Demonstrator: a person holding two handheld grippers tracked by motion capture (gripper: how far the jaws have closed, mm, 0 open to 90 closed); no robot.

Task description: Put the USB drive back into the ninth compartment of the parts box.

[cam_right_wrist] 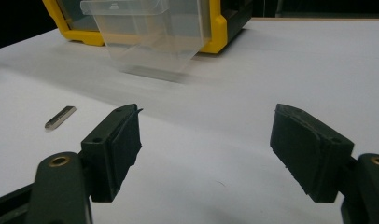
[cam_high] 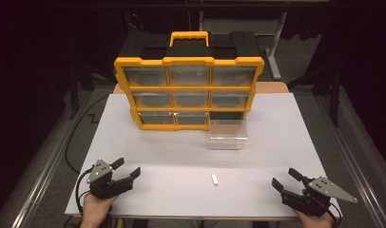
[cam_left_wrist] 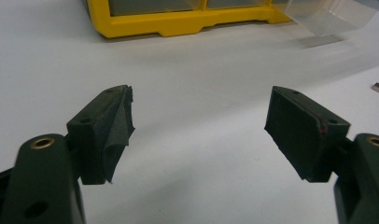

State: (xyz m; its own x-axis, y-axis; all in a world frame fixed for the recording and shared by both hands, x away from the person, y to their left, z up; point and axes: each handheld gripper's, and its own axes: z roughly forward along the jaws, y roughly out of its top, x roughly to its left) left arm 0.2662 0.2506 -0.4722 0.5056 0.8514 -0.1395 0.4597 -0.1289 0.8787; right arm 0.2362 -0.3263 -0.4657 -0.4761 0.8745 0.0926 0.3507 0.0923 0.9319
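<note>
A small silver metal bar (cam_high: 215, 179) is lying flat on the white counter (cam_high: 181, 156), near the front edge, between the two claws and a bit closer to the right one. Nothing is touching it. The left claw (cam_high: 127, 169) is sitting low at the front left corner with its jaws wide apart and nothing between them. The right claw (cam_high: 286, 179) is sitting at the front right corner, its jaws also wide apart and holding nothing. Farther back, a clear plastic drawer (cam_high: 228, 134) is standing on the counter, just in front of the yellow and black box of little drawers (cam_high: 188, 88), by its bottom right slot.
</note>
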